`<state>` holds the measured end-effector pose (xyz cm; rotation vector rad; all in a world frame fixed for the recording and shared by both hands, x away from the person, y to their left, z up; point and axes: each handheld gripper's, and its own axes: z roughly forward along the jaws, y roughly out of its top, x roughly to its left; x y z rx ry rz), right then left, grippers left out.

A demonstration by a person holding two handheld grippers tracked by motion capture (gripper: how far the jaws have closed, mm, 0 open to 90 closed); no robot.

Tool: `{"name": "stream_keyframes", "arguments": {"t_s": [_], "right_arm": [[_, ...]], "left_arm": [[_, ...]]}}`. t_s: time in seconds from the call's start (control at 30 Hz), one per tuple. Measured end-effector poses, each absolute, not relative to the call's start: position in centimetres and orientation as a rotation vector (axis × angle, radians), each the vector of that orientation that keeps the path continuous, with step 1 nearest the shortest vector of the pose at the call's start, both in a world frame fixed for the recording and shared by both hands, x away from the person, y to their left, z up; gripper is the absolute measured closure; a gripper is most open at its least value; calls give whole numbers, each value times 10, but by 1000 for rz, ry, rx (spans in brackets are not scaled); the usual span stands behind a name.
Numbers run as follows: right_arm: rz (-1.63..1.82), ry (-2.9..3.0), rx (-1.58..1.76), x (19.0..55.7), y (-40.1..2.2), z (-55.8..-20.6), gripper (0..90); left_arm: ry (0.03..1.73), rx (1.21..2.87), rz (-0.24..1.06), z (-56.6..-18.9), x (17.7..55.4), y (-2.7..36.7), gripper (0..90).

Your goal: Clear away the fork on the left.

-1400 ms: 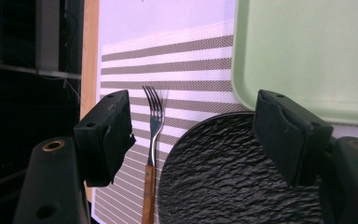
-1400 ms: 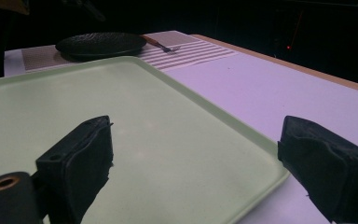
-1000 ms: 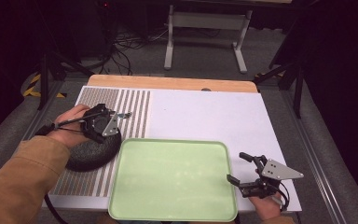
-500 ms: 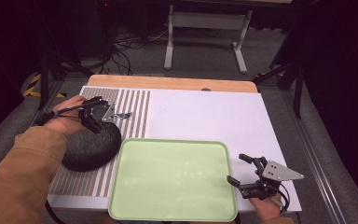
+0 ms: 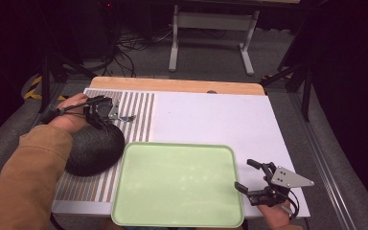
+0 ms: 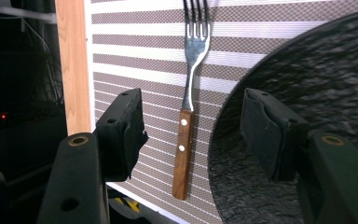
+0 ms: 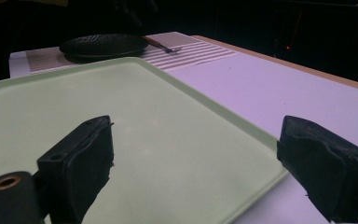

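Note:
A fork (image 6: 184, 148) with a wooden handle lies on the striped mat (image 6: 135, 56), just beside the black textured plate (image 6: 307, 93). My left gripper (image 6: 191, 116) hovers over the fork with the handle between its jaws; the pads stand apart from it, and the jaws have just been closing. In the high view the left gripper (image 5: 99, 108) is at the far left, with the fork (image 5: 126, 117) past the plate (image 5: 93, 149). My right gripper (image 5: 243, 174) rests open at the right edge of the green tray (image 5: 177, 184), nothing between its jaws (image 7: 200, 154).
The green tray (image 7: 121, 107) is bare inside. The white tabletop (image 5: 211, 120) stretches to the right of the striped mat (image 5: 141, 110), with a wooden strip (image 5: 172, 85) at the far edge. Beyond the table are a metal stand and cables on the floor.
My left hand has moved away from over the plate toward the far edge, coming above the fork. More of the plate is uncovered. The right gripper has stayed put.

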<state>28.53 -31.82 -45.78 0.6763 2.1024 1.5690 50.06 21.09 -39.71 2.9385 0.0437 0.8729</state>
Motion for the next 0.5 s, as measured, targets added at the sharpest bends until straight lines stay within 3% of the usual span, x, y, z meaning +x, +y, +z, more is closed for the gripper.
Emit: {"name": "stream_keyframes", "arguments": {"t_s": [0.5], "right_arm": [[1574,2096,688,280,-322,-460,109]], "left_arm": [[65,3007,873,-415,524,219,458]]}}
